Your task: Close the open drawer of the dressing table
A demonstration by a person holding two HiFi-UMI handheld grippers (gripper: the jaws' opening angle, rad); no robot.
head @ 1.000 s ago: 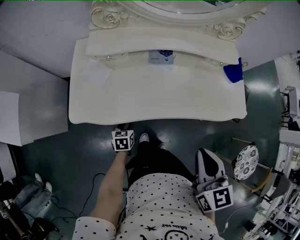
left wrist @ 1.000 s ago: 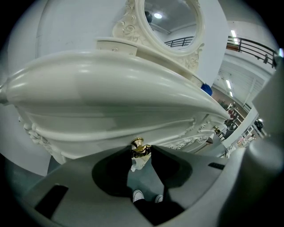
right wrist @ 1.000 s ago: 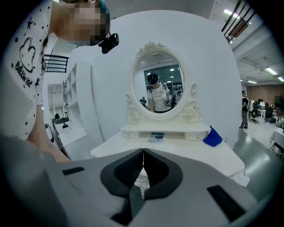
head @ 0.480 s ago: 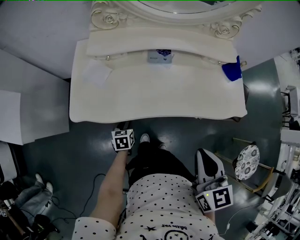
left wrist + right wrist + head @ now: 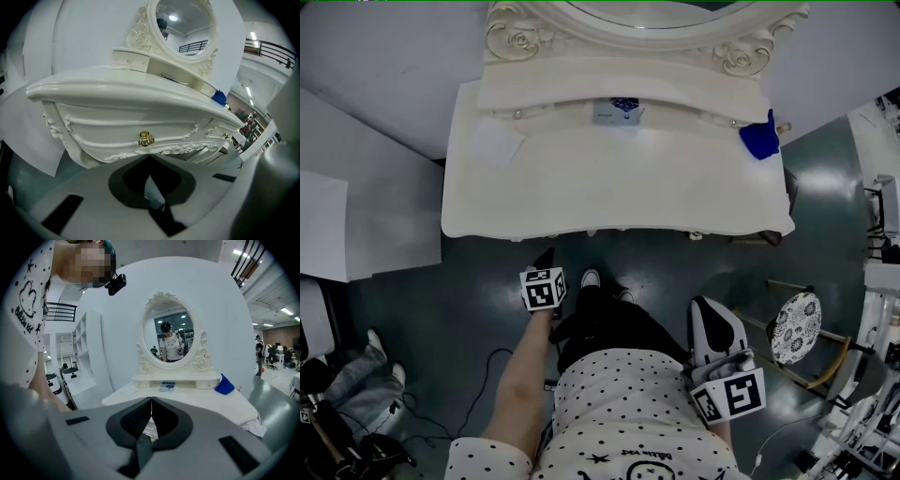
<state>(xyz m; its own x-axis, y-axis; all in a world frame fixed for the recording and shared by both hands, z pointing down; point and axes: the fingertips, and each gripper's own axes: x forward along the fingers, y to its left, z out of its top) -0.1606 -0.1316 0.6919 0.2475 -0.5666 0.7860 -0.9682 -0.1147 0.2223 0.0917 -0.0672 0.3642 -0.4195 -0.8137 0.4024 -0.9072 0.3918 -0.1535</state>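
The cream dressing table (image 5: 609, 187) stands in front of me. In the left gripper view its front drawer (image 5: 117, 133) with the gold knob (image 5: 146, 138) sits flush with the carved front. My left gripper (image 5: 547, 257) hangs just short of the table's front edge, below the knob and not touching it. Its jaws (image 5: 150, 158) are shut with nothing between them. My right gripper (image 5: 710, 307) is held back at my right side, well clear of the table. It is also shut and empty (image 5: 151, 401), pointing toward the oval mirror (image 5: 171, 337).
On the tabletop lie a blue cloth (image 5: 760, 139) at the right back, a small blue-printed card (image 5: 617, 111) under the mirror and a white sheet (image 5: 493, 145) at the left. A patterned stool (image 5: 792, 325) stands to the right. White panels (image 5: 356, 216) lean at the left.
My left gripper has drawn back a little from the table's front edge toward me, so its tip now shows clear of the top. The right gripper has hardly moved.
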